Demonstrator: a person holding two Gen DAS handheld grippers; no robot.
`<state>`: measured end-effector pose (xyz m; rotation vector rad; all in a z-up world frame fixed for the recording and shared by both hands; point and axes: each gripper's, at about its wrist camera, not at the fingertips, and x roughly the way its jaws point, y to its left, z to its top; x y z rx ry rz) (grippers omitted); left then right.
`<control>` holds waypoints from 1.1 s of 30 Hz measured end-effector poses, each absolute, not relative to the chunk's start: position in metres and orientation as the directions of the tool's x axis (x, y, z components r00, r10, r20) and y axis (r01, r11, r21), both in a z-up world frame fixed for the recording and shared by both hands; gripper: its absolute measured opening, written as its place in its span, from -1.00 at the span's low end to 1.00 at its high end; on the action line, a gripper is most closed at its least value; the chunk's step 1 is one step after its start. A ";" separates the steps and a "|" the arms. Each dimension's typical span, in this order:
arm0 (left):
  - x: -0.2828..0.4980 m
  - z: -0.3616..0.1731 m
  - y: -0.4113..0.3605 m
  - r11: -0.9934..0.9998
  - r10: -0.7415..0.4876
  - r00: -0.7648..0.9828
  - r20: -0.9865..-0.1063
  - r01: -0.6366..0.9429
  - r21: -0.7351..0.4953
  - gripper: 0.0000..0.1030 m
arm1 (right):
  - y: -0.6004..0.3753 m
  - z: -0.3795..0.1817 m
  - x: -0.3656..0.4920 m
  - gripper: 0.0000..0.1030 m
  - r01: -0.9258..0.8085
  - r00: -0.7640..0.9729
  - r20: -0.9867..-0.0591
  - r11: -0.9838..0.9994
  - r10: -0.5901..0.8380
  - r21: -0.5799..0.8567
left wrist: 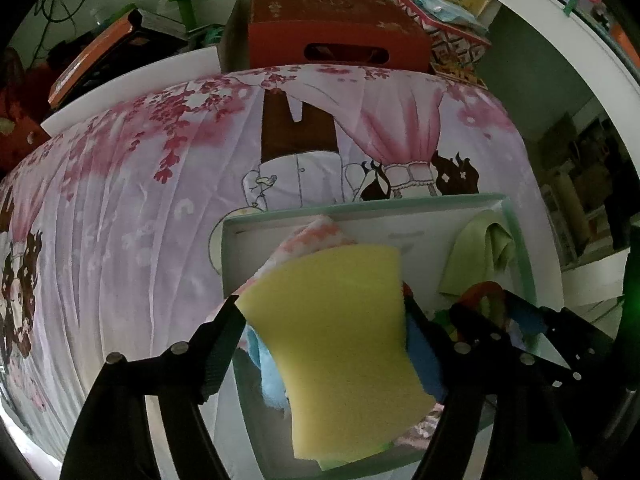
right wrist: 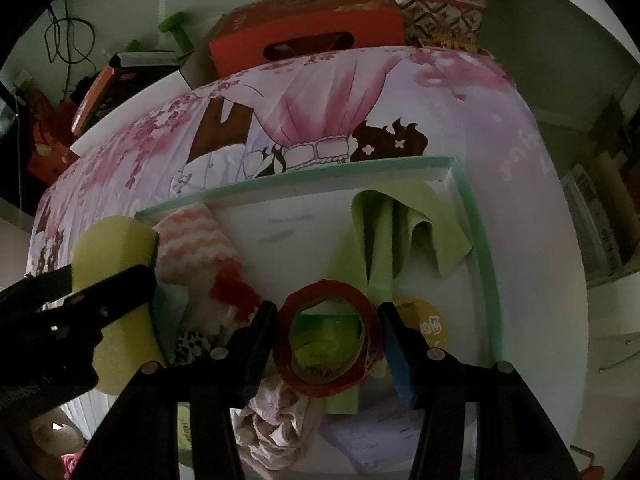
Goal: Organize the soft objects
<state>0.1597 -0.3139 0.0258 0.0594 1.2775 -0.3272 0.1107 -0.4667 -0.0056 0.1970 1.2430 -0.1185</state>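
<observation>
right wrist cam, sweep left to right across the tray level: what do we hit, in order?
Left gripper clamped on the yellow sponge → pink-and-white striped cloth → red ring between the right gripper fingers → green cloth → teal tray rim.

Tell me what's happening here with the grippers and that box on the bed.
A person works two handheld grippers over a shallow box on the bed. The left gripper clamps a yellow sponge; the right gripper pinches a red ring. A green cloth and striped sock lie inside the box.
</observation>
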 end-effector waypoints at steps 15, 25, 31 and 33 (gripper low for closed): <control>0.133 0.065 -0.273 0.963 -0.205 0.319 -0.925 0.234 -0.133 0.71 | -0.456 0.027 0.088 0.39 0.202 0.346 -0.938 0.976 0.004 0.078; 0.104 0.065 -0.231 0.975 -0.167 0.319 -0.933 0.192 -0.109 0.76 | -0.433 0.044 0.058 0.66 0.199 0.350 -0.937 0.978 -0.007 0.068; 0.085 0.070 -0.203 0.979 -0.163 0.333 -0.929 0.170 -0.111 0.76 | -0.411 0.053 0.042 0.92 0.184 0.358 -0.934 0.981 -0.010 0.060; 0.078 0.073 -0.192 0.980 -0.164 0.341 -0.926 0.162 -0.114 0.76 | -0.401 0.056 0.037 0.92 0.178 0.359 -0.933 0.982 -0.013 0.055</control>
